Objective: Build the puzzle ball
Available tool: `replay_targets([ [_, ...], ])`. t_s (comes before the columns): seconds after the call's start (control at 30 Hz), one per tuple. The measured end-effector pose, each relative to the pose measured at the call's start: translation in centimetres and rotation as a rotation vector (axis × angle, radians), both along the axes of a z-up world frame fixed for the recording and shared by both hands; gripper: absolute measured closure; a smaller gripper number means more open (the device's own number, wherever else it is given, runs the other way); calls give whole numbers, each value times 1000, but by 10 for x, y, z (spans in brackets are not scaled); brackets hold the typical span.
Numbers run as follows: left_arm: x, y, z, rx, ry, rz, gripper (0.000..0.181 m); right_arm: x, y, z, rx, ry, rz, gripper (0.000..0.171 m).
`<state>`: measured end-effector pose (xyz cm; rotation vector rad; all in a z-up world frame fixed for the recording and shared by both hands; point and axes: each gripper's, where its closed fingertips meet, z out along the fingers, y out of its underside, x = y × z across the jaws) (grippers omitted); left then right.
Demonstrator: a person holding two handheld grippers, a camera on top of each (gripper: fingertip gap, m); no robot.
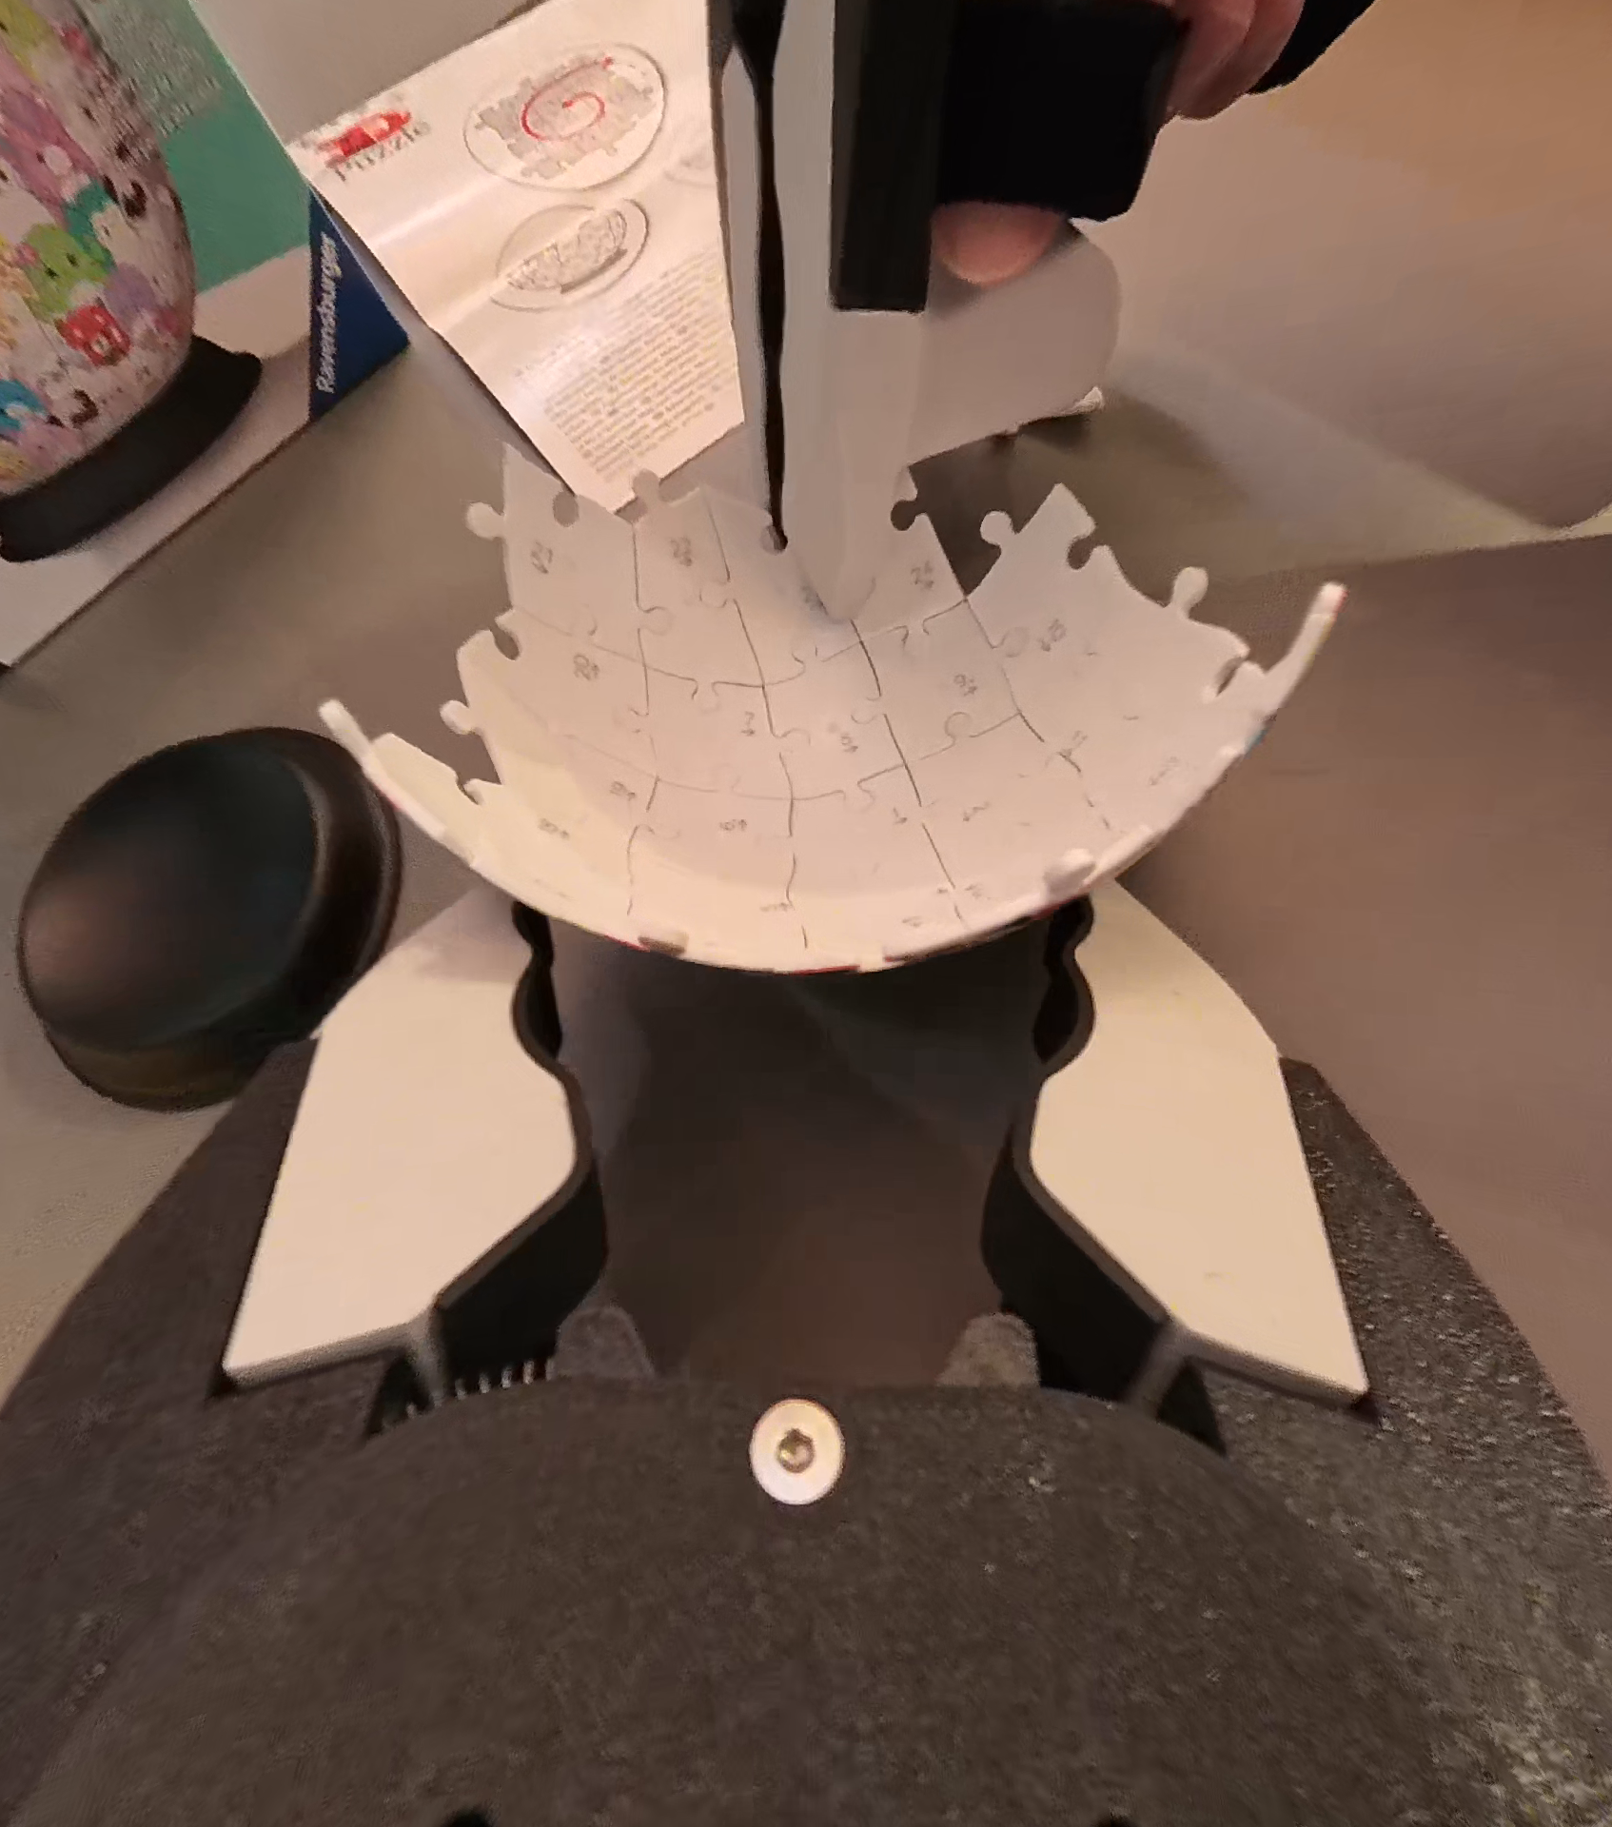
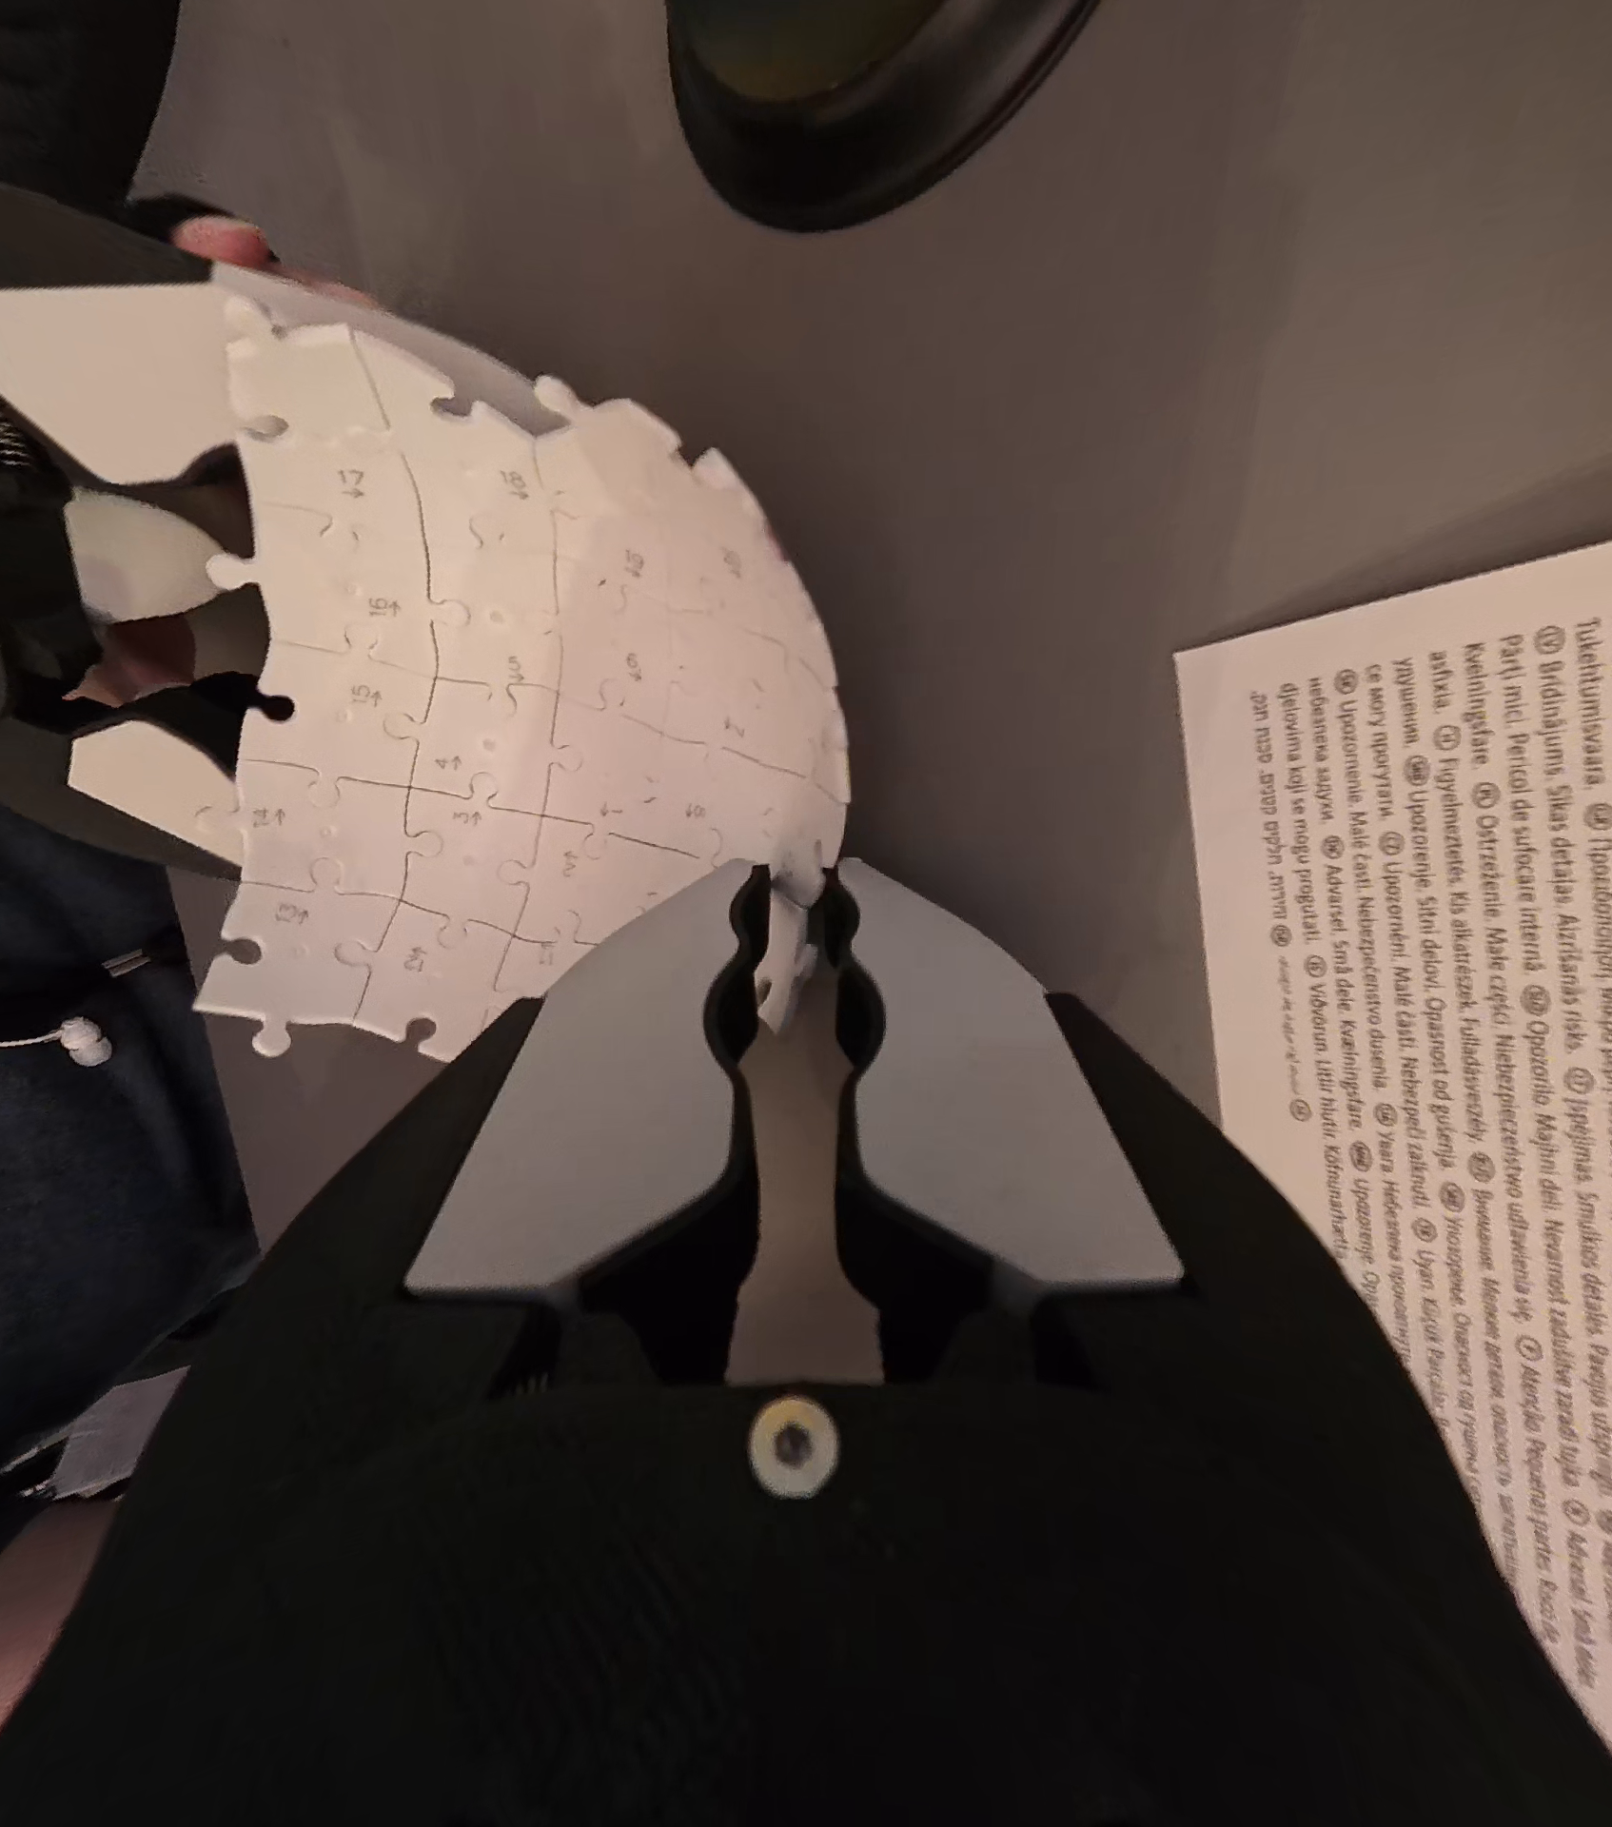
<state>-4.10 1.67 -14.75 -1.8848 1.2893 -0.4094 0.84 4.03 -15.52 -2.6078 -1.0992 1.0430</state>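
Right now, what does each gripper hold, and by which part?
Right gripper pinches the puzzle shell by a rim piece; left gripper, jaws wide, meets the opposite rim, grip unclear.

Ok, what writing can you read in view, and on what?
I won't quote wording; these things bear it:
Puzzle shell: a small number on each white piece back.
Instruction sheet: dense small print.
Puzzle box: brand mark on its blue edge.
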Motion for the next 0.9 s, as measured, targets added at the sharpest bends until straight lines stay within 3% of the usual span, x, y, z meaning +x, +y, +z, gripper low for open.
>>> replay_targets([
  [0.37, 1, -15, -12, -169, 15, 14, 84, -4, -6, 0, -36, 14, 7, 160],
  [0.9, 5, -18, -13, -190, 9, 61, 83, -9, -12, 0, -64, 17, 3, 161],
])
